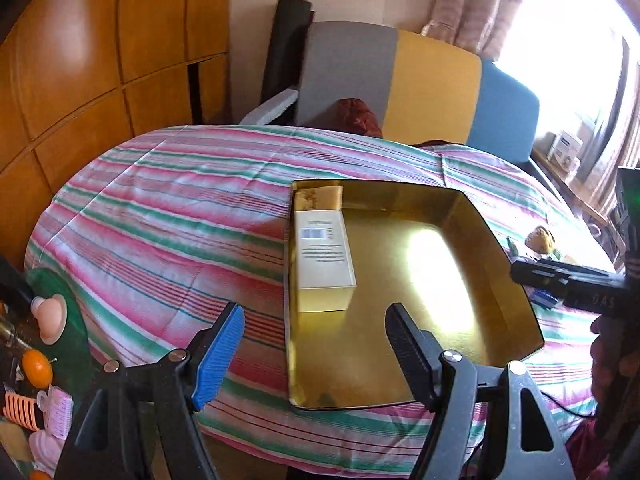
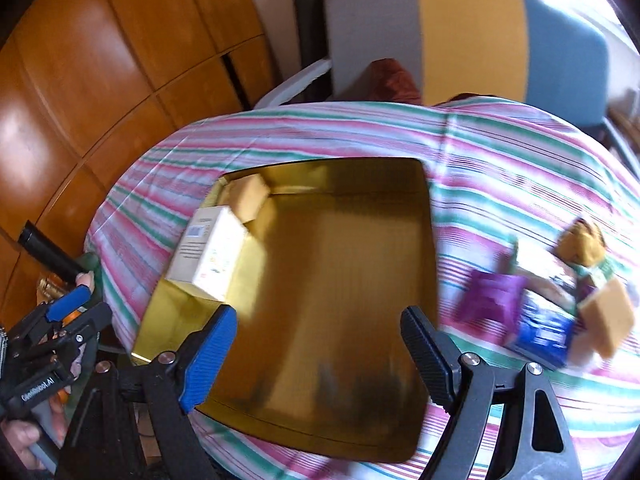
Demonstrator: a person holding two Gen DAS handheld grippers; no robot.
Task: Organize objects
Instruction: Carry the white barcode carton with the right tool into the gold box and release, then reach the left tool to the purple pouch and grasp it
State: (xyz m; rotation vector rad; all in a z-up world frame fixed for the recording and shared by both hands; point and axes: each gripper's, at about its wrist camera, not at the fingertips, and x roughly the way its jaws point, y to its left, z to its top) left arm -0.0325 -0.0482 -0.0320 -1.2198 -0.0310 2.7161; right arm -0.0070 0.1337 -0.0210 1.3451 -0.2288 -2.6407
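Partly done, judging by the layout. Gold tray (image 1: 472, 216) sits on the striped bedspread (image 1: 160, 208), and 2 items are already in it: a white box (image 1: 324, 256) lying along the tray's left wall, and a tan block (image 1: 320, 198) in the far left corner, touching the white box's far end. The rest of the tray floor is bare.

Still left: a loose cluster on the bedspread off the tray's right side, near the bed's right edge. It has a purple packet (image 2: 494, 300), a blue packet (image 2: 544, 330), an orange-tan block (image 2: 608, 320) and a brown lump (image 2: 584, 240). The right wrist view is motion-blurred, so I cannot tell exactly what these are. They look like the next things to go in.

Left gripper (image 1: 316, 348): jaws wide apart, nothing between them, touching nothing; it hovers over the tray's near left corner.

Right gripper (image 2: 320, 352): jaws wide, empty, no contact, above the tray's near edge. The cluster lies just right of its black finger (image 2: 430, 360).

Clutter on a side surface at the bed's left, including an orange fruit (image 1: 37, 366), is apart from the tray.
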